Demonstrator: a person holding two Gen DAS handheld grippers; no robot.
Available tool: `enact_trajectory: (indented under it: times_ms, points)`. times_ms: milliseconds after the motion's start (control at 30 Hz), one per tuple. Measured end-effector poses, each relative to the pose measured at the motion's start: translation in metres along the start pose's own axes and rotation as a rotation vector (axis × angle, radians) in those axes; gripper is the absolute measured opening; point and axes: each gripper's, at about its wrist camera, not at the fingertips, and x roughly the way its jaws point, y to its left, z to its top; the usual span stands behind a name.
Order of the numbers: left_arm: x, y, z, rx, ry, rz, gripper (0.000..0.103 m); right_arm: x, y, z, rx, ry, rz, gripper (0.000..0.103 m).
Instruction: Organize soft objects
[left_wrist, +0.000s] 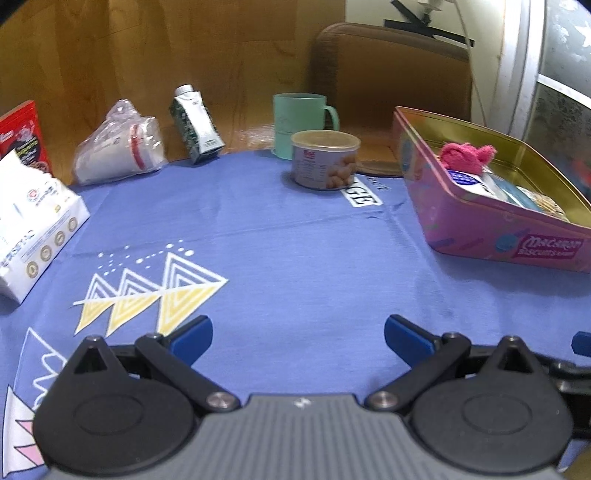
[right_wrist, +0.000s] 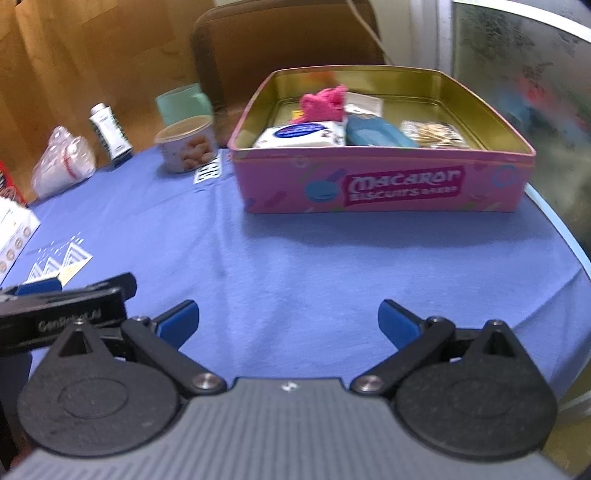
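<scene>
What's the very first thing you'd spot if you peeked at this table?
The bright pink biscuit tin jumps out, sitting open on the blue tablecloth at the far right side. Inside it, a fuzzy hot-pink cloth pokes up near the back. Both the left gripper and right gripper hang open over the cloth, holding nothing.

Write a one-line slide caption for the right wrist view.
Open right gripper above the blue cloth, facing a pink biscuit tin holding a pink fluffy item and packets.
</scene>
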Motion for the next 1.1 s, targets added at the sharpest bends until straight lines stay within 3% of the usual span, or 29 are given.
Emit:
enact_trajectory:
  times_ms: [367,700,867,1100]
  points:
    - [0.000,0.007,-0.001,-0.002,-0.006,0.025,0.103,0.002,0.012,-0.003,-0.022,0.014,0.013,0.103]
    - [-0.012,-0.005,0.002,0.034,-0.088,0.070,0.103,-0.001,0.004,-0.002,-0.005,0.004,0.020,0.103]
    - [-0.020,-0.021,0.008,0.056,-0.129,0.050,0.103,-0.011,-0.024,-0.001,0.086,-0.074,0.001,0.103]
    - [-0.035,-0.055,0.018,0.127,-0.197,0.022,0.103,-0.036,-0.063,-0.011,0.117,-0.237,-0.069,0.103]
